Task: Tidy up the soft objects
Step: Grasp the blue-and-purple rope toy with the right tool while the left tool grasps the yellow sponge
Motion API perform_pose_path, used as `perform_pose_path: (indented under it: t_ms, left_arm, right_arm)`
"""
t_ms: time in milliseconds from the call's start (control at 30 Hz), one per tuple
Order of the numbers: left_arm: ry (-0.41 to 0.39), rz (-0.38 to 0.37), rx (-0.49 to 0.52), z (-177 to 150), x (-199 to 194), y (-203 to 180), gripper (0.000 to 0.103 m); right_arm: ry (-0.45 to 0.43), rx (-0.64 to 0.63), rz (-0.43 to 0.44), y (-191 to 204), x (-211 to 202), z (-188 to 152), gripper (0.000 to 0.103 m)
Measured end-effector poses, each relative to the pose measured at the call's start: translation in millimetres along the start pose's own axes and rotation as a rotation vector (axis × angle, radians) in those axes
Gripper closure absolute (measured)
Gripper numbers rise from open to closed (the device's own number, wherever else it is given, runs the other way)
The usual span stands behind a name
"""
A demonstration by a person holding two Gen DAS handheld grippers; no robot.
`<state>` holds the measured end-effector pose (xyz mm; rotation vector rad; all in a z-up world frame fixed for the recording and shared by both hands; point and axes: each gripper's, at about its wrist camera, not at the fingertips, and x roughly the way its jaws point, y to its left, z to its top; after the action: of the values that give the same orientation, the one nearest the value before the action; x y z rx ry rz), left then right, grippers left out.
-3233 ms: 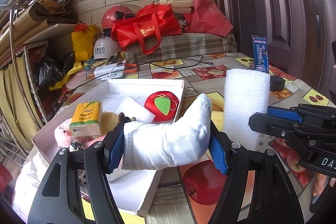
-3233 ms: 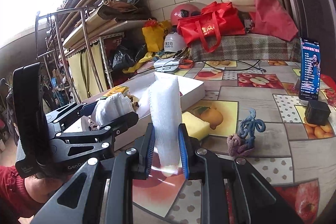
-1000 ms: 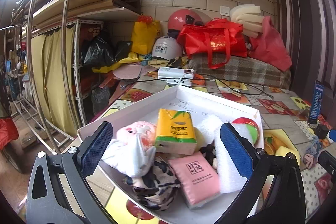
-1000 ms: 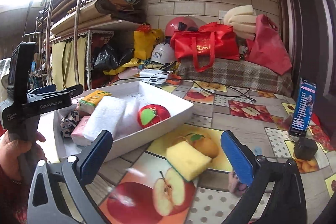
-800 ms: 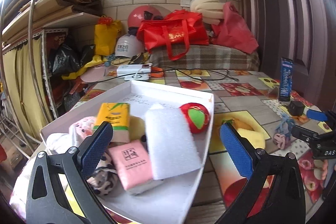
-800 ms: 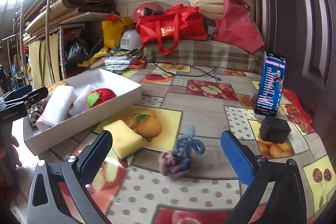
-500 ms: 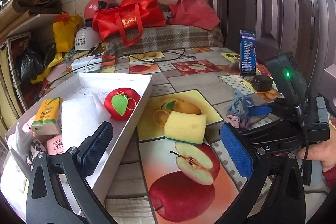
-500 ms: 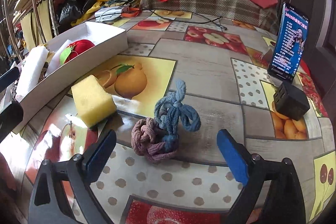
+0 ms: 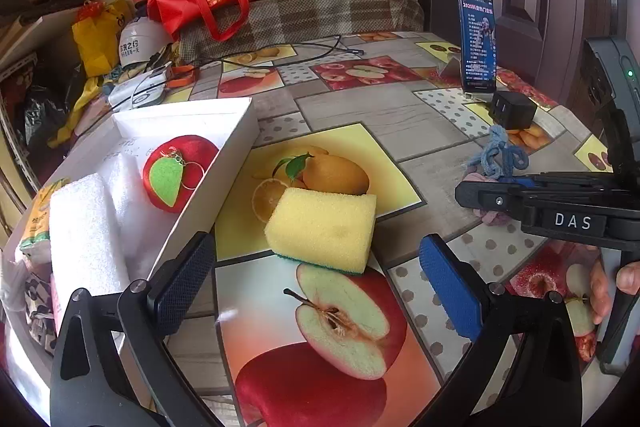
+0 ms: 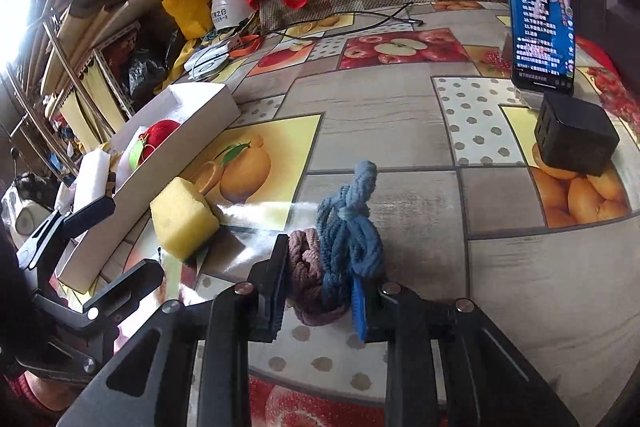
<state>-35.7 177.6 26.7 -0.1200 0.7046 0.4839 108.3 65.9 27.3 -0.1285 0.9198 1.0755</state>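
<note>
The right gripper (image 10: 320, 301) has just been closing, and its jaws now pinch the knotted bundle of blue and mauve knitted cord (image 10: 340, 247), which rests on the fruit-patterned tablecloth (image 10: 400, 131); a second ago those jaws stood wide with nothing between them. Judged from this, the bundle is secured and ready for lifting toward the box. The left gripper (image 9: 316, 285) has swung away from the box since a second ago and now hangs with its jaws wide apart and empty, just short of the yellow rectangular sponge with a green underside (image 9: 322, 227), which lies on the tablecloth beside the box wall; this is probably the next item to collect. Farther left, the shallow white cardboard box (image 9: 236, 155) holds a red plush apple with a green leaf (image 9: 178, 171), white foam blocks (image 9: 84, 239), a yellow tissue pack and patterned fabric items. At the far edge stand an upright phone (image 9: 478, 41) and a black cube charger (image 9: 512, 109).
</note>
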Motion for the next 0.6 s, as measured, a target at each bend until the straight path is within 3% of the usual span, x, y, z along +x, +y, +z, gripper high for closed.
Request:
perform_pose_path:
  t_ms: [467,500,567,600]
  left_arm:
    - [0.134,0.0,0.022,21.6,48.2,-13.1,0.002]
    - [0.131,0.0,0.03,21.4,47.7,-14.8,0.005]
    - [0.13,-0.006,0.039,20.8,47.3,-16.4,0.032]
    - [0.133,-0.007,0.039,20.9,47.9,-16.3,0.039]
  right_arm:
    - [0.001,0.02,0.025,-2.5,-0.7,-0.8,0.077]
    - [0.001,0.021,0.026,-2.4,-0.8,-0.8,0.077]
    - [0.001,0.024,0.028,-2.2,-0.8,-0.8,0.076]
    - [0.001,0.023,0.027,-2.1,-0.8,-0.8,0.077]
